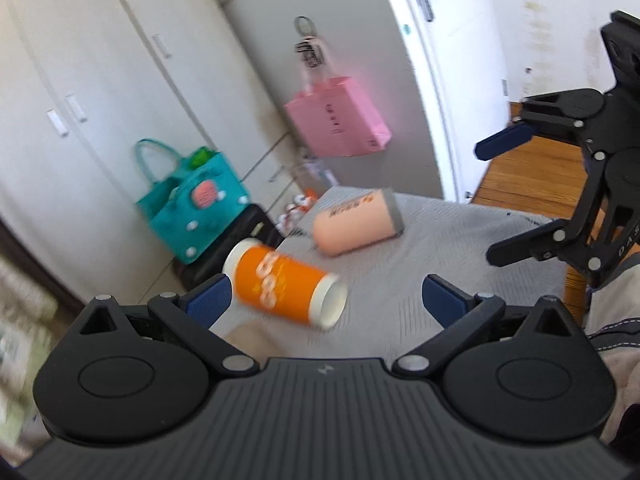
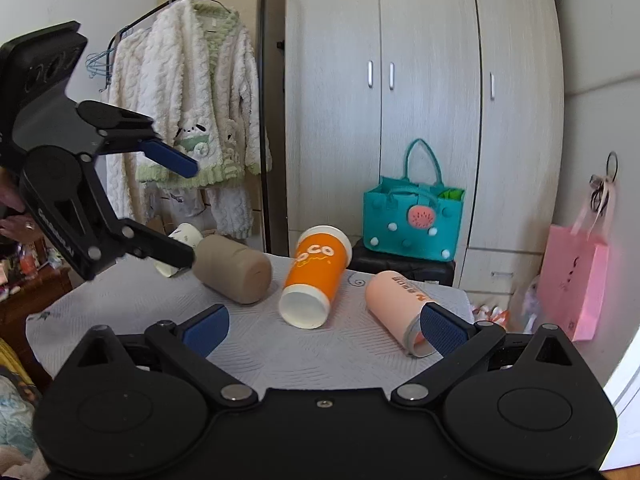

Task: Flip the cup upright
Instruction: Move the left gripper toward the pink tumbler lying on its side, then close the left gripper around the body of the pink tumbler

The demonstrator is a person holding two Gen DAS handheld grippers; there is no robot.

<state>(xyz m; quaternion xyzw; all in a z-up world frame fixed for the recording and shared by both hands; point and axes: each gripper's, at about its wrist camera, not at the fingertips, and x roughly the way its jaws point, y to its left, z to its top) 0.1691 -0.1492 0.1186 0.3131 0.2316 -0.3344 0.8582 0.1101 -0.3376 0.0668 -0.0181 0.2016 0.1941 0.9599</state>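
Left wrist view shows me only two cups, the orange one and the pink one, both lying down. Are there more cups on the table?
Observer: Yes. A tan cup lies on its side to the left of the orange cup in the right wrist view.
Operator: Is that the last one?
Observer: No. A white paper cup also lies down behind the tan cup, partly hidden by the lower finger of the left gripper.

left gripper [image 1: 326,300] | black ribbed body | blue textured pads [image 1: 208,304] | silver screws
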